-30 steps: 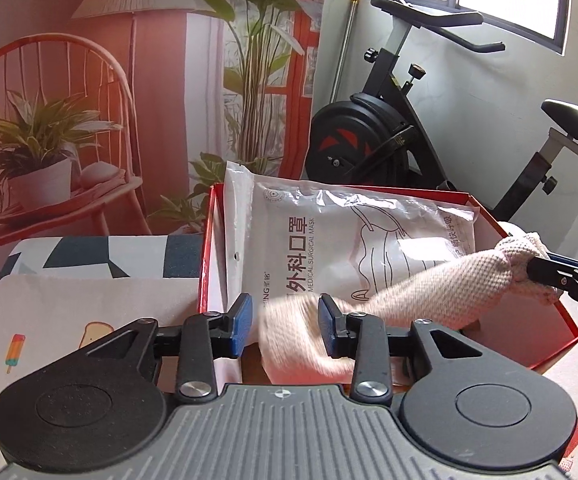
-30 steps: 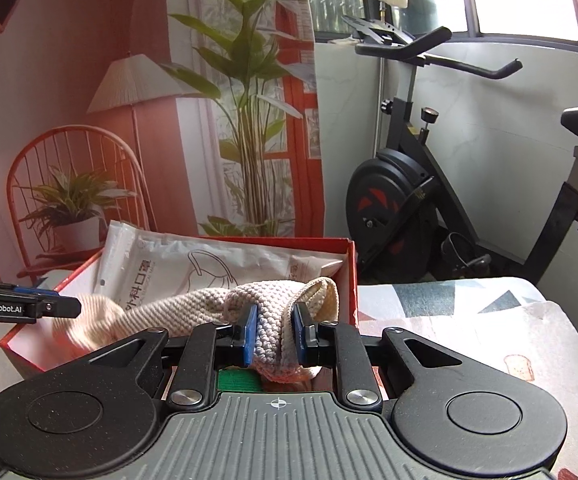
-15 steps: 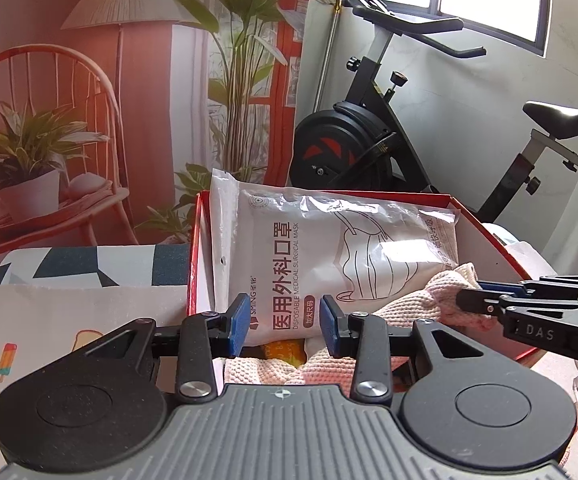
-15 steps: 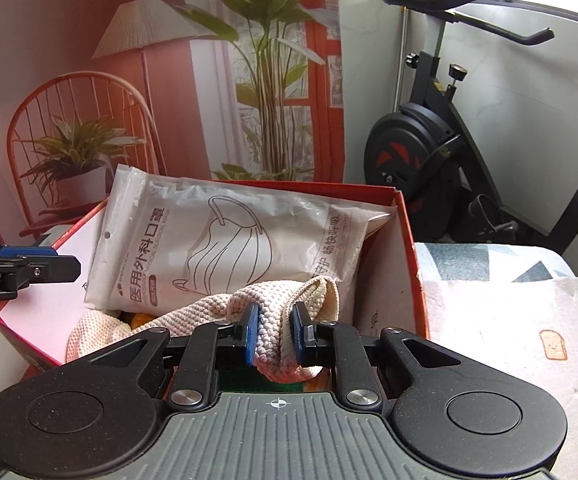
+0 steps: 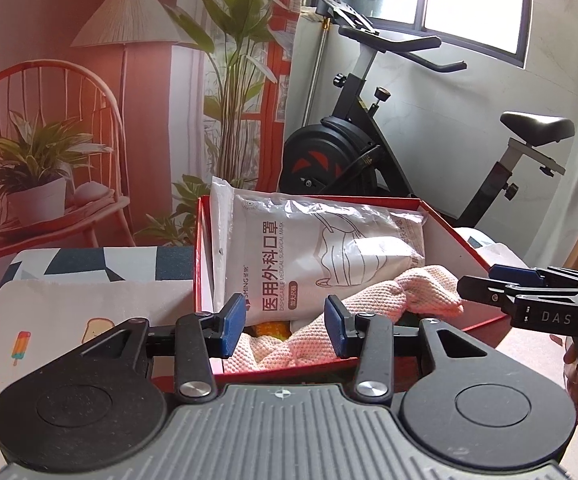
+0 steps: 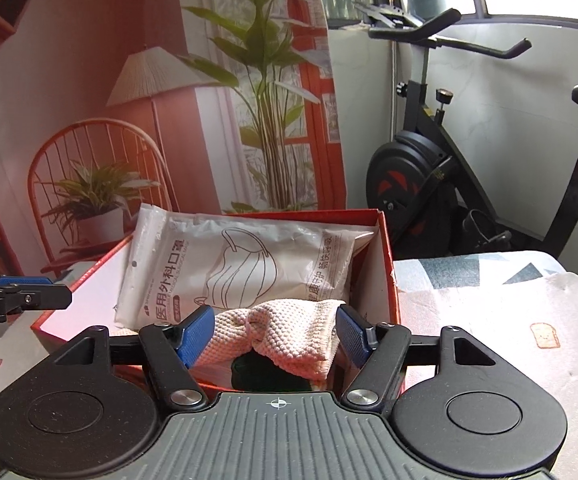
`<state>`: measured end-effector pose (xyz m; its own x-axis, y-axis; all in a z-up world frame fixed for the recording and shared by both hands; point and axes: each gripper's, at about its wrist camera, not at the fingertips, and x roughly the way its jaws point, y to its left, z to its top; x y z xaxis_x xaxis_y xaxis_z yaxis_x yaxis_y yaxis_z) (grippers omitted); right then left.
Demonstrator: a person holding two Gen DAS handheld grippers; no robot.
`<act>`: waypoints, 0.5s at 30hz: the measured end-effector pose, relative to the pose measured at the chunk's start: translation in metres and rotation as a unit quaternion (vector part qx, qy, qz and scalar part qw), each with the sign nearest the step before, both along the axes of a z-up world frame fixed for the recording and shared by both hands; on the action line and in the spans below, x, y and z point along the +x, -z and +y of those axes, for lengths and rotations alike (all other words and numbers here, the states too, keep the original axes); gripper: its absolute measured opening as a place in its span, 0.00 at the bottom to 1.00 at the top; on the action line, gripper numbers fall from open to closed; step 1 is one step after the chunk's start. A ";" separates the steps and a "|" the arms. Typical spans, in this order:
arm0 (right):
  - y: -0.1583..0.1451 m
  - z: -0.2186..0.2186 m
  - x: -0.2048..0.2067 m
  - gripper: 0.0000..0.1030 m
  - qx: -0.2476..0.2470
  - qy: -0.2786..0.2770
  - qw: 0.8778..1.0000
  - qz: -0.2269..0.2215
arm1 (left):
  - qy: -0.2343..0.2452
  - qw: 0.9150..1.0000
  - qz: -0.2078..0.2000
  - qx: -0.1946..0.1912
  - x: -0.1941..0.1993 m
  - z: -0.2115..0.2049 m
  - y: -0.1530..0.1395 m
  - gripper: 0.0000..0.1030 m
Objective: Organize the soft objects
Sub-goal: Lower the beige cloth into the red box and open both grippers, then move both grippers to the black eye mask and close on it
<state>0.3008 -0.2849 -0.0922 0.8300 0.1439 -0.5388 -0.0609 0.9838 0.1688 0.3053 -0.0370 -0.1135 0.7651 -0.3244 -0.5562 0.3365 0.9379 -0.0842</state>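
we see a red box point(image 5: 453, 236) on a table with a patterned cloth point(image 5: 69, 304). a white mask pack point(image 5: 329, 256) leans against the box's far wall, printed side toward us. in front of it a pink knit cloth point(image 5: 401, 292) lies slumped inside the box, stretching from its near left part to its right side, over something orange and something dark green that we cannot make out.

our left gripper point(image 5: 285, 326) hangs over the near rim of the box. its jaws are opening, and the blue pads stand apart with the cloth's end lying between them, not pressed.

our right gripper point(image 6: 275, 332) sits at the near right part of the box. its jaws are opening too; the pads stand wide, with the bunched end of the cloth point(image 6: 277, 332) between them and clear of both pads, resting in the box.

behind the table stand an exercise bike point(image 5: 353, 152) and a printed backdrop of a chair and plants.
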 end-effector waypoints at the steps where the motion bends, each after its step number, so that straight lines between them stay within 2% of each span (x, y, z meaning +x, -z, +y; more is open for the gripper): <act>1: 0.000 -0.001 -0.010 0.64 -0.002 0.001 1.000 -0.012 | 0.001 1.000 0.000 0.000 -0.005 0.001 0.000 0.44; 8: 0.010 0.000 -0.067 0.65 0.000 0.023 0.999 -0.045 | 0.002 1.000 0.011 -0.011 -0.039 0.009 0.014 0.44; 15: 0.053 0.012 -0.097 0.64 0.009 0.032 0.999 0.003 | -0.002 0.999 0.040 -0.006 -0.057 0.011 0.044 0.44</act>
<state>0.2040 -0.2732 -0.1450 0.8349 0.1006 -0.5411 0.0022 0.9825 0.1861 0.2481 -0.0263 -0.1577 0.7194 -0.3295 -0.6115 0.3252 0.9376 -0.1227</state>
